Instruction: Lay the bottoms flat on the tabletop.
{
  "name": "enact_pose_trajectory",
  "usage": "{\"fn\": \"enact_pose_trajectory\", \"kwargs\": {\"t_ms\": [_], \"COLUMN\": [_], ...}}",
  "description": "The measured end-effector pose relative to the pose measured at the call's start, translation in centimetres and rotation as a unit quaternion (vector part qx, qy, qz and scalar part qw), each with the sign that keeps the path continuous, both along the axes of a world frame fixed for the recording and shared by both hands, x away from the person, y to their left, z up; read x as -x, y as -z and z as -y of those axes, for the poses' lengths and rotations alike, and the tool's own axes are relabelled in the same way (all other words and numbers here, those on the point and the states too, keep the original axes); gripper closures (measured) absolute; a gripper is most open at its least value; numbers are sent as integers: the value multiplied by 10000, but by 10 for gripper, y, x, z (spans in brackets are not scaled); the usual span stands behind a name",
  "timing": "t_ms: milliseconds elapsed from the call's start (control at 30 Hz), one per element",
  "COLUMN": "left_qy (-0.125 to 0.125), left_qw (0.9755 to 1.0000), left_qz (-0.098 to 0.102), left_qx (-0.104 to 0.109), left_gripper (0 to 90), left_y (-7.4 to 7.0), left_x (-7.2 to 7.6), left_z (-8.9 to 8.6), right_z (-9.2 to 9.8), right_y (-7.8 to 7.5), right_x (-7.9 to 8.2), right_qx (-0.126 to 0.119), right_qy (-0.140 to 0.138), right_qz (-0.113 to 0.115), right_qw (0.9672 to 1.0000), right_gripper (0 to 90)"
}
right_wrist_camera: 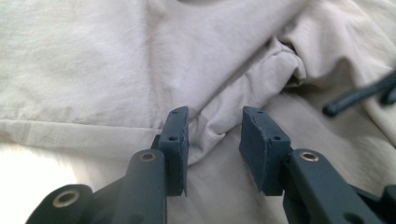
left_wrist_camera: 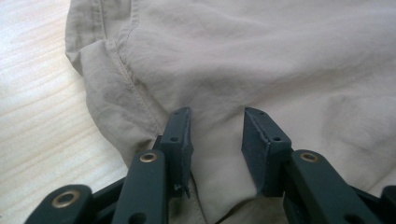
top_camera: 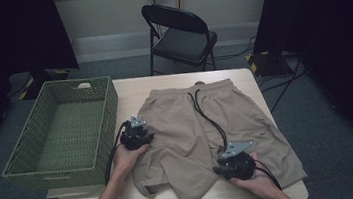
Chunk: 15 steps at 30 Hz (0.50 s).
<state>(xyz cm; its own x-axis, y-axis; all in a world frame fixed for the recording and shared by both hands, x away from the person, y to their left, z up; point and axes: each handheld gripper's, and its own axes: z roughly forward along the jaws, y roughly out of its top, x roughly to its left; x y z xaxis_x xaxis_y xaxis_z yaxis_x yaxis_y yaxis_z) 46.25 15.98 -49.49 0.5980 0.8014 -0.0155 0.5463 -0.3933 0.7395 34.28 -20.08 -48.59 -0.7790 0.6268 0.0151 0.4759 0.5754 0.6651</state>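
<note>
On the table (top_camera: 133,87), tan shorts (top_camera: 187,123) lie flat beside a green basket (top_camera: 62,132). Left hand-held gripper (left_wrist_camera: 217,133) and right hand-held gripper (right_wrist_camera: 215,133) rest on the fabric, jaws partly open, gripping nothing

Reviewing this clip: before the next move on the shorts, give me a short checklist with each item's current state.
1. Shorts lie on the table: ok.
2. Left claw is over the fabric with its jaws apart: ok.
3. Right claw has a fold between its jaws: ok.
4. Pads pressing on cloth: cannot tell.
5. Black drawstring is away from both claws: ok.
6. Green basket is beside the shorts, nothing inside: ok.
</note>
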Motion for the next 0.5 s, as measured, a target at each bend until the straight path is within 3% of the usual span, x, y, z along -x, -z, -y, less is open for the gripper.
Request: {"fn": "enact_pose_trajectory", "kwargs": {"t_ms": [67,133,200,233,333,500], "left_qy": [-65,15,236,314,494,954], "left_qw": [9999,9999,9994,9991,9978,9943], "left_qz": [-60,-92,-120,-84,33,-206], "left_qx": [71,-49,225,283,440,433], "left_gripper": [596,580,598,602,636,673], "left_y": [-1,-3,-10,-13,-31,-33], "left_x": [0,3,9,11,22,51], "left_z": [1,4,4,4,5,3], "right_z": [3,2,0,-3,-13,-43], "right_y": [-1,-3,-9,-14,-22,-20], "right_x": [2,3,3,2,-2,-16], "right_qx": [32,27,-217,-387,-684,-566], "right_qy": [16,23,26,59,79,62], "right_qz": [-60,-80,-17,114,213,345], "right_qw": [10000,10000,9998,9992,9974,9978], "right_gripper": [614,570,568,568,560,582]}}
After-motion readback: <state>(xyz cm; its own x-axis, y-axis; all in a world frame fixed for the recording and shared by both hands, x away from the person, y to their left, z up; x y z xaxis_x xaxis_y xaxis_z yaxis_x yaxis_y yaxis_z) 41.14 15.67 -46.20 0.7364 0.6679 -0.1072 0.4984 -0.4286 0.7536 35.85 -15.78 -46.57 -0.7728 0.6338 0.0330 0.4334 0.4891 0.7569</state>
